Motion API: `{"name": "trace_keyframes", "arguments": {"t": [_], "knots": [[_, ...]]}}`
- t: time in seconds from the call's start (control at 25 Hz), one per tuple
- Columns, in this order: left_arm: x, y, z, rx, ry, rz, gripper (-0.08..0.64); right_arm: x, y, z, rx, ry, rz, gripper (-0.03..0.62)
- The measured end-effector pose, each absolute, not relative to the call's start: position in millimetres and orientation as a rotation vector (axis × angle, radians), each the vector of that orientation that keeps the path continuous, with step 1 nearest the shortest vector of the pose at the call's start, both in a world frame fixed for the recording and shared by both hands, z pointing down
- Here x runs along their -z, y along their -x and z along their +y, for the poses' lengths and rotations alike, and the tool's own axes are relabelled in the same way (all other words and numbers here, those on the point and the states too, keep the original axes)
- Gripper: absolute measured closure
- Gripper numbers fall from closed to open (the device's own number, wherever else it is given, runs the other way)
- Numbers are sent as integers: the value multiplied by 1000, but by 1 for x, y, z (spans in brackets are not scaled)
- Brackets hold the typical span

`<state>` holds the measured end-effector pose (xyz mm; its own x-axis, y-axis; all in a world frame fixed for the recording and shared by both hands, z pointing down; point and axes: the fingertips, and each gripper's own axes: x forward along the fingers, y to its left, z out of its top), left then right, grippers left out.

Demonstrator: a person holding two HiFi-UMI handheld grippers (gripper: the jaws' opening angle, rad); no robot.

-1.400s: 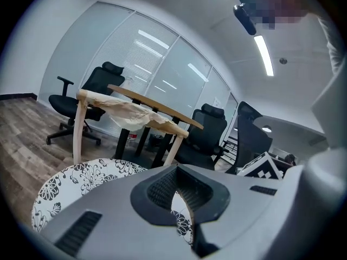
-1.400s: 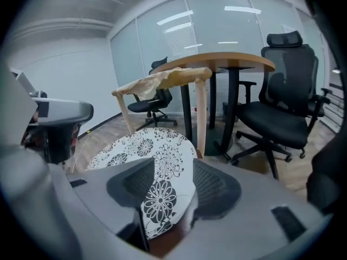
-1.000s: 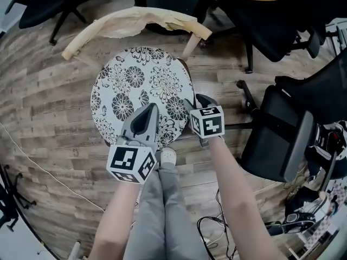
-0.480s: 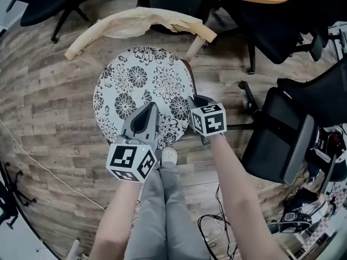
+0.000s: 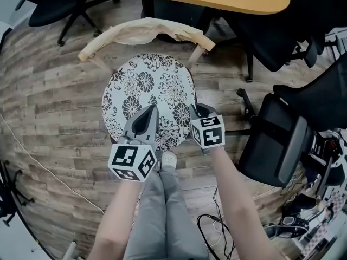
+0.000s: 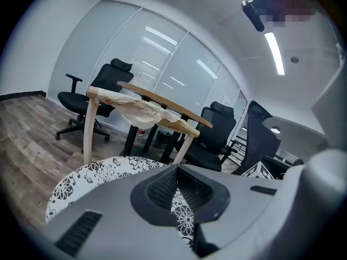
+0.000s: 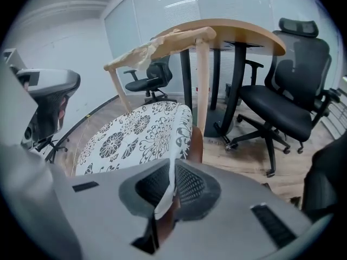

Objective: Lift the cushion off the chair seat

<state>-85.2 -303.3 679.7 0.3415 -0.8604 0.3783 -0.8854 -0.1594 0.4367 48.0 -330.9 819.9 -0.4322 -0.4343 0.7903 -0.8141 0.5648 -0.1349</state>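
Cushion (image 5: 149,93) rests on the chair (image 5: 135,30); the left hand-held gripper (image 5: 150,114) pinches its near rim, and the right hand-held gripper (image 5: 196,111) has just closed there too, 2 grips likely meant for lifting it level.

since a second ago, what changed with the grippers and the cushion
The right gripper has just closed its fingers on the front right edge of the cushion, and that edge now sits raised off the brown seat. The left gripper kept its grip at the cushion's front, and the chair stayed put.
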Motion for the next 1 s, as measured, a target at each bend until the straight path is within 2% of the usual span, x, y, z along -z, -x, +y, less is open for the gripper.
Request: {"name": "trace_keyframes", "arguments": {"t": [1.0], "knots": [[-571,96,-276,46,-2029,-1573,558,-669,-44,-288,-571,-1063,-2198,554]]}}
